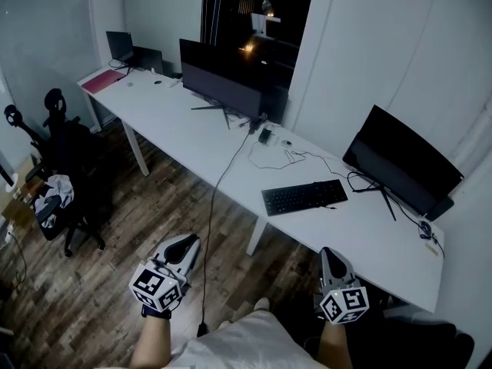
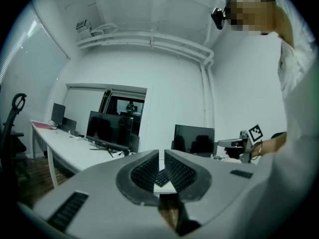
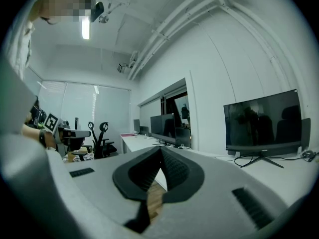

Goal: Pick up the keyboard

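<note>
**deskrat:** Biggest things first. The wood floor (image 1: 146, 206) fills the left half of your head view, and the long white bench (image 1: 184, 129) runs from far left down to near right along the wall. You're standing off its front edge.

**pinchy:** Yep. Next down, you've got two dark screens on that bench: the middle monitor (image 1: 219, 75) and the right monitor (image 1: 400, 160), which is tilted toward you. A black chair (image 1: 73, 156) sits out on the floor at left, well apart from the bench.

**deskrat:** And the keyboard (image 1: 304, 197) you're after lies flat on the bench near its front edge. It's between the two monitors, just in front and left of the right one's stand. Nothing is touching it.

**pinchy:** Now your hands. Your left tool (image 1: 189, 241) and right tool (image 1: 326, 252) are both held level over the floor, short of the bench and well apart from the keyboard. The marker cubes are facing up at you.

**deskrat:** In the left gripper view that tool is clenched, tips together, with nothing between the pads (image 2: 144, 172). You only see a bit of keyboard far off through the gap behind the tips.

**pinchy:** It's the same in the right gripper view. That tool is clenched on nothing, with only floor showing under the pads (image 3: 174, 171).

**deskrat:** Smallest bit is a thin black cable (image 1: 215, 206) hanging off the bench edge down to the floor between your tools.
</note>
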Demonstrator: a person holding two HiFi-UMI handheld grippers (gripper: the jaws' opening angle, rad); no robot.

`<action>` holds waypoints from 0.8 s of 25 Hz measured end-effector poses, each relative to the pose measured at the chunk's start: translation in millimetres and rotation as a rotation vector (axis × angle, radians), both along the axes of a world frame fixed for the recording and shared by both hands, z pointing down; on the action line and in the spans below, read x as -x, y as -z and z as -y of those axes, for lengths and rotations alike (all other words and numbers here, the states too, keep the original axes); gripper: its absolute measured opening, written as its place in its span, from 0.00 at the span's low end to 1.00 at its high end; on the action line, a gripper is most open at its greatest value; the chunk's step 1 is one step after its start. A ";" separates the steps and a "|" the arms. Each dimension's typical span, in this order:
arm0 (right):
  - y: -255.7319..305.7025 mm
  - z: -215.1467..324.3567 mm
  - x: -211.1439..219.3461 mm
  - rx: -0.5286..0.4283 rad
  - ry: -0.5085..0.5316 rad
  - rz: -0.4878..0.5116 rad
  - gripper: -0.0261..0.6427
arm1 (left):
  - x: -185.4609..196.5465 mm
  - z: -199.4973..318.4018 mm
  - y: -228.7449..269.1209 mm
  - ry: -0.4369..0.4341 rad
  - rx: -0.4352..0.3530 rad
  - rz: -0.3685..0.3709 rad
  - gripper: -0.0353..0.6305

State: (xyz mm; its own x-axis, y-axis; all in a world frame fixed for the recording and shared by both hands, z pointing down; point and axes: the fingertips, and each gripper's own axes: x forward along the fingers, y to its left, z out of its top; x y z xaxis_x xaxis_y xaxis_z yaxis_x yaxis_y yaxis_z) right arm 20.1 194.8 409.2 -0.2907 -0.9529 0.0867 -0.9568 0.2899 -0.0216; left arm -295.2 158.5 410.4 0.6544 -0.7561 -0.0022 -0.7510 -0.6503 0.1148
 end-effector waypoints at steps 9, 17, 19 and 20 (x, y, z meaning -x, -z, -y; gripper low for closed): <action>-7.8 46.5 4.6 0.018 0.042 0.002 0.04 | -4.2 32.5 -10.5 0.007 0.034 0.009 0.10; -12.7 99.2 -12.4 0.019 0.074 0.002 0.04 | -36.4 76.0 -16.8 -0.012 0.045 0.023 0.10; -18.6 111.9 -21.4 0.029 0.076 -0.001 0.04 | -48.3 88.4 -20.4 -0.019 0.054 0.027 0.10; -20.6 119.0 -25.8 0.034 0.076 0.000 0.04 | -54.8 94.7 -21.6 -0.027 0.059 0.031 0.10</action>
State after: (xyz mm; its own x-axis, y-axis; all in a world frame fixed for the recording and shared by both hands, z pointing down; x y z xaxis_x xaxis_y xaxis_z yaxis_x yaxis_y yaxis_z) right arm 45.9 75.9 429.8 -0.3619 -0.9246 0.1185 -0.9321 0.3606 -0.0330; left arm -240.4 63.8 432.0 0.6735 -0.7365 0.0625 -0.7372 -0.6631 0.1301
